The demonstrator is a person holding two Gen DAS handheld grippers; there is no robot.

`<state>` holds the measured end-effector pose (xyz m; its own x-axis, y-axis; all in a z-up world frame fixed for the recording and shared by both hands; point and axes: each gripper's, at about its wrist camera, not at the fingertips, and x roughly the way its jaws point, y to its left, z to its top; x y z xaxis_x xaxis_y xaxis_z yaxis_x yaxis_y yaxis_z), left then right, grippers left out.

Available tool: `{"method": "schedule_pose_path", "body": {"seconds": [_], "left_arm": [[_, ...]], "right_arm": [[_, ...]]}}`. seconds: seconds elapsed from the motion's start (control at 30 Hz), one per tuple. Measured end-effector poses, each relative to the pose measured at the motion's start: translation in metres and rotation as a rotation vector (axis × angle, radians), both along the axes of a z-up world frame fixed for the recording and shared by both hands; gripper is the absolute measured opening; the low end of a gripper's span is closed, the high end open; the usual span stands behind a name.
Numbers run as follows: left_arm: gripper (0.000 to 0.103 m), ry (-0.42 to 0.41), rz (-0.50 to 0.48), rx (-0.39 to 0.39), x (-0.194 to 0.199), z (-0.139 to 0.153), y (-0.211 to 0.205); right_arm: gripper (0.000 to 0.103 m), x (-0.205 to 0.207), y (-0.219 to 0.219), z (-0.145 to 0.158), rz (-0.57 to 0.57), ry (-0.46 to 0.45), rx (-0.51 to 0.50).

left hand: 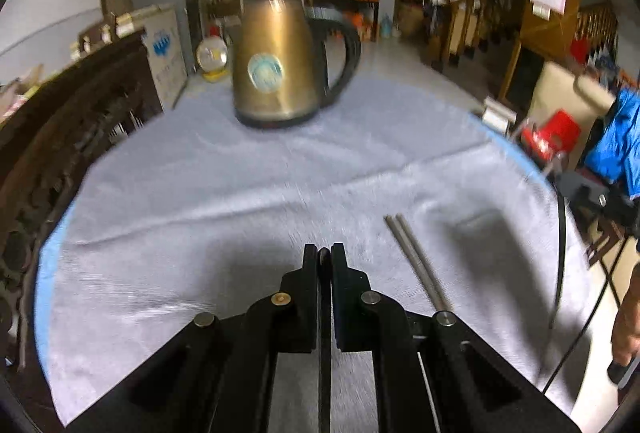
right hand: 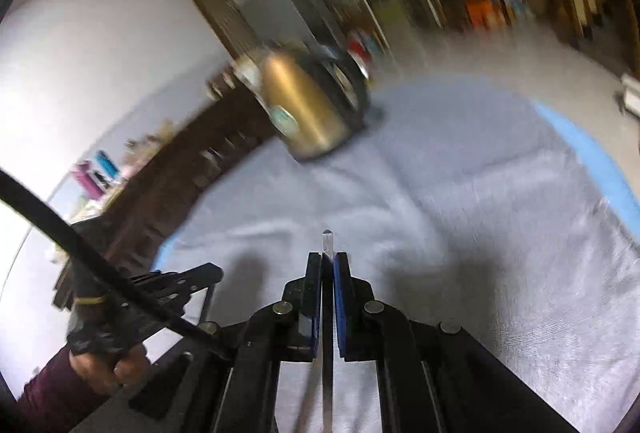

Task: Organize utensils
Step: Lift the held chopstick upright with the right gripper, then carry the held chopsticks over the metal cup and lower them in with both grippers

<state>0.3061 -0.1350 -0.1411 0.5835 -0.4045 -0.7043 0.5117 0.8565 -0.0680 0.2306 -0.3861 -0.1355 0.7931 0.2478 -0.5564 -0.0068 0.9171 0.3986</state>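
A pair of grey metal chopsticks (left hand: 416, 263) lies side by side on the pale blue-grey cloth (left hand: 224, 201), just right of my left gripper (left hand: 324, 253). The left gripper is shut with nothing visible between its pads, low over the cloth. My right gripper (right hand: 327, 258) is shut on a thin metal utensil (right hand: 327, 244); its pointed tip pokes out past the fingertips and its shaft runs back under the jaws. The right gripper hangs above the cloth (right hand: 480, 193). The left gripper also shows at the lower left of the right wrist view (right hand: 176, 279).
A brass-coloured electric kettle (left hand: 280, 65) with a black handle stands at the far side of the cloth; it also shows in the right wrist view (right hand: 308, 105). A dark carved wooden bench (left hand: 60, 121) runs along the left. A black cable (left hand: 560, 293) hangs at the right edge.
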Motion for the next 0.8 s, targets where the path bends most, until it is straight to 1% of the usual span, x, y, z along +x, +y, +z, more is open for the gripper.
{"method": "schedule_pose_path", "body": {"seconds": [0.07, 0.13, 0.17, 0.27, 0.4, 0.53, 0.63, 0.77, 0.8], "left_arm": [[0.006, -0.05, 0.024, -0.02, -0.016, 0.019, 0.013], [0.006, -0.104, 0.054, -0.046, -0.033, 0.035, 0.029], [0.006, -0.134, 0.076, -0.065, -0.044, 0.044, 0.04], [0.006, -0.172, 0.146, -0.106, -0.06, 0.057, 0.064], [0.005, -0.181, 0.261, -0.182, -0.072, 0.069, 0.107], [0.005, -0.203, 0.327, -0.236, -0.086, 0.08, 0.136], [0.005, -0.235, 0.35, -0.278, -0.106, 0.091, 0.153], [0.005, -0.287, 0.359, -0.312, -0.138, 0.105, 0.167], [0.005, -0.297, 0.356, -0.327, -0.147, 0.109, 0.171]], "right_arm": [[0.007, -0.018, 0.013, 0.015, 0.004, -0.066, -0.027], [0.007, -0.048, 0.031, 0.034, -0.009, -0.154, -0.087], [0.007, -0.056, 0.035, 0.039, -0.012, -0.179, -0.105], [0.006, -0.098, 0.055, 0.056, -0.05, -0.272, -0.179], [0.006, -0.139, 0.07, 0.07, -0.105, -0.335, -0.222], [0.006, -0.172, 0.082, 0.082, -0.131, -0.37, -0.239], [0.006, -0.191, 0.088, 0.089, -0.146, -0.388, -0.24], [0.006, -0.211, 0.099, 0.099, -0.154, -0.418, -0.235], [0.006, -0.222, 0.095, 0.104, -0.155, -0.425, -0.234]]}}
